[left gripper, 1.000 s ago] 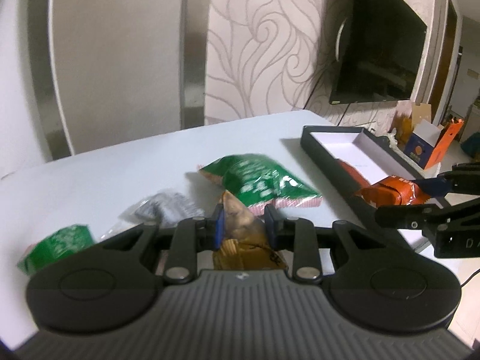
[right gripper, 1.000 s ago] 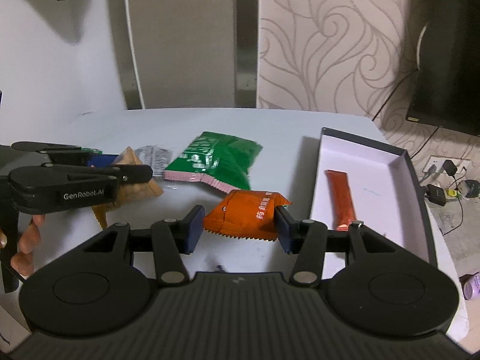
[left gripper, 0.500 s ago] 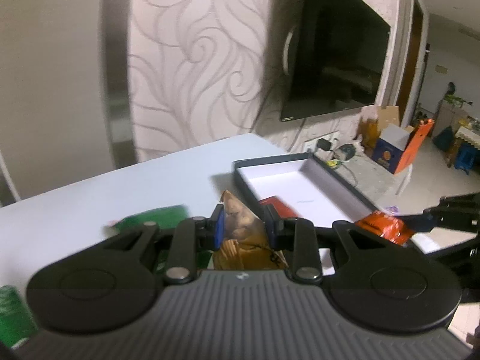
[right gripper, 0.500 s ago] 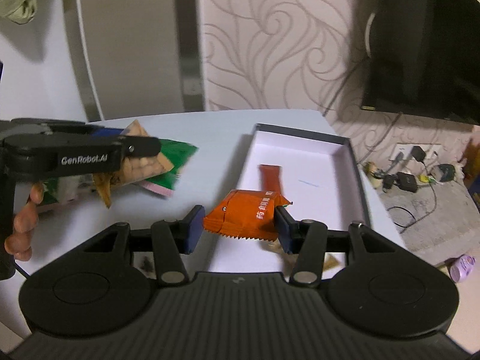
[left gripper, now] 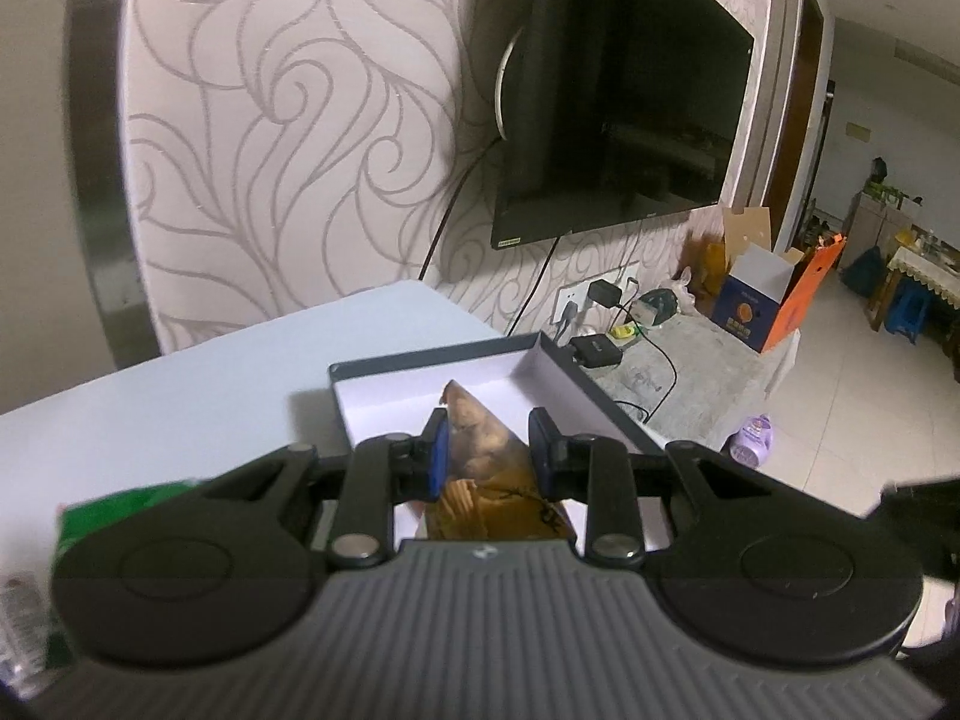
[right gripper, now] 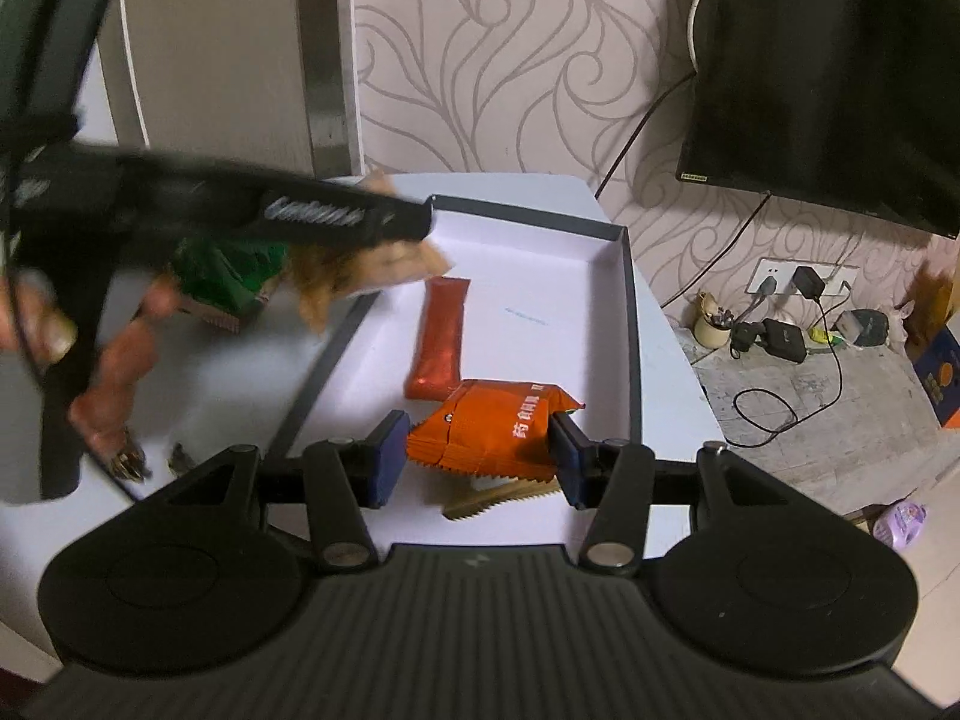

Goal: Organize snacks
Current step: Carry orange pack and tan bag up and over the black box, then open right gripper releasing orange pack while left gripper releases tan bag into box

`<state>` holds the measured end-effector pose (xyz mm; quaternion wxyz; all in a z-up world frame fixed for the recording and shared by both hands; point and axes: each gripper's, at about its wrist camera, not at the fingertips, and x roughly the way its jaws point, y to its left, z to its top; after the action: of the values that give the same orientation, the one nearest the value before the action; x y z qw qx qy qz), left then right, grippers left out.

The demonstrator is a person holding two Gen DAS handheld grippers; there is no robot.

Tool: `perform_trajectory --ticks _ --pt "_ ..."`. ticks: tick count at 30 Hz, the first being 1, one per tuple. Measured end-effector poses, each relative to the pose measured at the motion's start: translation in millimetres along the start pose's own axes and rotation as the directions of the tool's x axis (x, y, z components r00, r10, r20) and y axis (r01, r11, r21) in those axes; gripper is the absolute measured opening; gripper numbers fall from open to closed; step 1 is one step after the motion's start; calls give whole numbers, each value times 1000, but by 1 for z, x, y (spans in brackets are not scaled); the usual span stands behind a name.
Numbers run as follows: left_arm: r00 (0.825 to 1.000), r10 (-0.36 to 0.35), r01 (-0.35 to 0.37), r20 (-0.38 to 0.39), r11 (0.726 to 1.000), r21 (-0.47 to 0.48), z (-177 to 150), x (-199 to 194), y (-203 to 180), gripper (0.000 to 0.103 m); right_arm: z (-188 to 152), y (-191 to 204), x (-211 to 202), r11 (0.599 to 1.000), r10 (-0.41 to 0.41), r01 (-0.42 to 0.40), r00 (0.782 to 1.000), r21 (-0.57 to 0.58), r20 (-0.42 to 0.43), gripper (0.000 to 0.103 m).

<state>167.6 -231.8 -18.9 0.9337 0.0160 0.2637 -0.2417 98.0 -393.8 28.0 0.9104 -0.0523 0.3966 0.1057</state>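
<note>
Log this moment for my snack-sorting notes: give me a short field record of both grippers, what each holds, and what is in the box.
left gripper: shut on brown triangular snack pack, above the box
right gripper: shut on orange snack packet, above the box
box: open, dark rim, white inside
in box: red stick packet, lying flat
outside box: green snack bag on the white table
</note>
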Motion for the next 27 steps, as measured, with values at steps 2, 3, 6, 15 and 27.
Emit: perform_trajectory --ticks 2,3,6,15,27 --pt "1000 9 -9 -4 1000 2 2 11 -4 31 -1 -3 3 1000 5 -5 1000 -11 -8 56" --pt "1000 14 -14 -5 1000 2 3 14 -5 31 -2 -4 5 1000 8 -8 1000 -17 -14 56" --pt "999 35 -35 -19 999 8 3 26 -8 31 -3 -5 12 999 17 -19 999 -38 -29 56" --pt "994 72 -72 -77 997 7 -2 49 -12 33 -1 -6 32 997 37 -40 998 -59 -59 56" --pt "994 108 -107 -21 994 15 1 31 -15 65 -1 -9 34 1000 25 -26 998 -18 -61 59"
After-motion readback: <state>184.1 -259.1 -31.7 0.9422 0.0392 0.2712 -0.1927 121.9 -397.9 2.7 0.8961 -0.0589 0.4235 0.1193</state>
